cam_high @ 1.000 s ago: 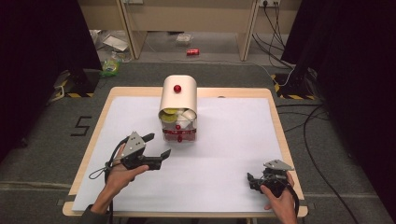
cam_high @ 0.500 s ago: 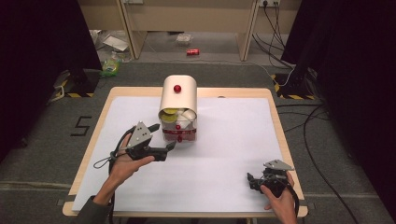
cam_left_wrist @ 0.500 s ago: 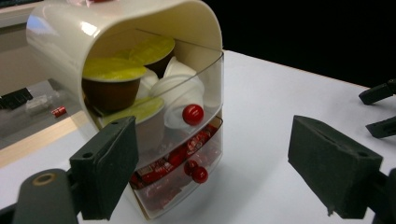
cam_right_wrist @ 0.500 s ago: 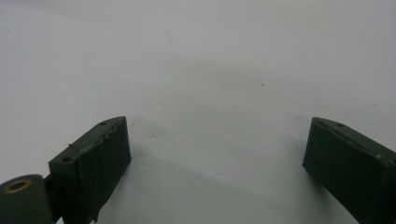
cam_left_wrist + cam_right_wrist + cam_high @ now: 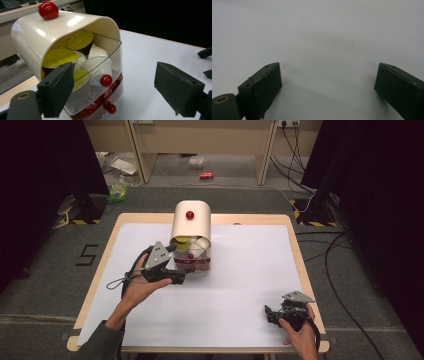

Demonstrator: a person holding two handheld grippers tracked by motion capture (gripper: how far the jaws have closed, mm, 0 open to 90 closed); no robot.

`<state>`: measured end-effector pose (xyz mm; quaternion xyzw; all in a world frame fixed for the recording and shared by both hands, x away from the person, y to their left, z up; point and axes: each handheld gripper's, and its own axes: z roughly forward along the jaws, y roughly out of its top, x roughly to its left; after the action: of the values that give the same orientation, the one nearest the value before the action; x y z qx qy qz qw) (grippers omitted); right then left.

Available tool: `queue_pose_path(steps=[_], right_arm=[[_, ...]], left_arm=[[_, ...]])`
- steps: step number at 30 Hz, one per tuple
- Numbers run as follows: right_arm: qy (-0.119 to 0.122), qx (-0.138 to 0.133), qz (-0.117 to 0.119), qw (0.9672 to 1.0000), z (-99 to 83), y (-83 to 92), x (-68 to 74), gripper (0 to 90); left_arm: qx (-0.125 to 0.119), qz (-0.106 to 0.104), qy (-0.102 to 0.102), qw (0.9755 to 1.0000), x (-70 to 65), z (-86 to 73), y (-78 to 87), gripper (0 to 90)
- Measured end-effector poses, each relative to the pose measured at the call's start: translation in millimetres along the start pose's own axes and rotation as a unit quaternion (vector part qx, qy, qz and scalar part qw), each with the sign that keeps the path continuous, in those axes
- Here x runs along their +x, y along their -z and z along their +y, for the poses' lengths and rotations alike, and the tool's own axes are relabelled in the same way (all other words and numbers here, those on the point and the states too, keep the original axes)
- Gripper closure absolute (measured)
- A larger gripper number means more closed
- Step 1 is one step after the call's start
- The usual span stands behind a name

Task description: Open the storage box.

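Two grippers stand wide open, holding nothing. The left gripper point(image 5: 186, 271) faces the capsule dispenser point(image 5: 191, 236) mid-desk, aligned to reach its red knob point(image 5: 106, 80); the right gripper point(image 5: 270, 312) rests apart on the desk point(image 5: 250, 270).

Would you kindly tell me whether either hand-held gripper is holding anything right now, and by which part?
Nothing is held. The left hand-held gripper is open beside the capsule dispenser; the right hand-held gripper is open over the table.
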<state>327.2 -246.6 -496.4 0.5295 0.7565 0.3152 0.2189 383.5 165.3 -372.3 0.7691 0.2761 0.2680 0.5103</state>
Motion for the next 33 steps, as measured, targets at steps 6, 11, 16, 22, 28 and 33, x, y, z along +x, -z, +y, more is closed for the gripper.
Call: queue_pose_path(steps=[6, 11, 16, 22, 28, 33], right_arm=[[0.000, 0.000, 0.000, 1.0000, 0.0, 0.0, 0.0, 7.4], [0.001, 0.000, 0.000, 1.0000, 0.0, 0.0, -0.1, 7.3], [0.001, 0.000, 0.000, 1.0000, 0.0, -0.1, -0.1, 7.2], [0.001, 0.000, 0.000, 1.0000, 0.0, -0.1, -0.1, 7.2], [0.001, 0.000, 0.000, 1.0000, 0.0, -0.1, -0.1, 7.1], [0.001, 0.000, 0.000, 1.0000, -0.1, -0.1, 0.0, 7.1]], left_arm=[[0.006, 0.002, -0.008, 0.9999, 0.8, 1.8, -8.0, 17.0], [0.012, 0.001, -0.011, 0.9999, 0.4, 1.9, -16.7, 19.3], [0.019, 0.004, -0.014, 0.9997, 1.2, 0.1, -24.0, 20.8], [0.024, 0.007, -0.011, 0.9996, 2.2, -1.1, -26.9, 21.3], [0.030, 0.003, 0.000, 0.9995, 5.8, -0.5, -25.5, 22.6], [0.034, 0.002, 0.011, 0.9994, 6.4, 0.4, -24.5, 22.6]])
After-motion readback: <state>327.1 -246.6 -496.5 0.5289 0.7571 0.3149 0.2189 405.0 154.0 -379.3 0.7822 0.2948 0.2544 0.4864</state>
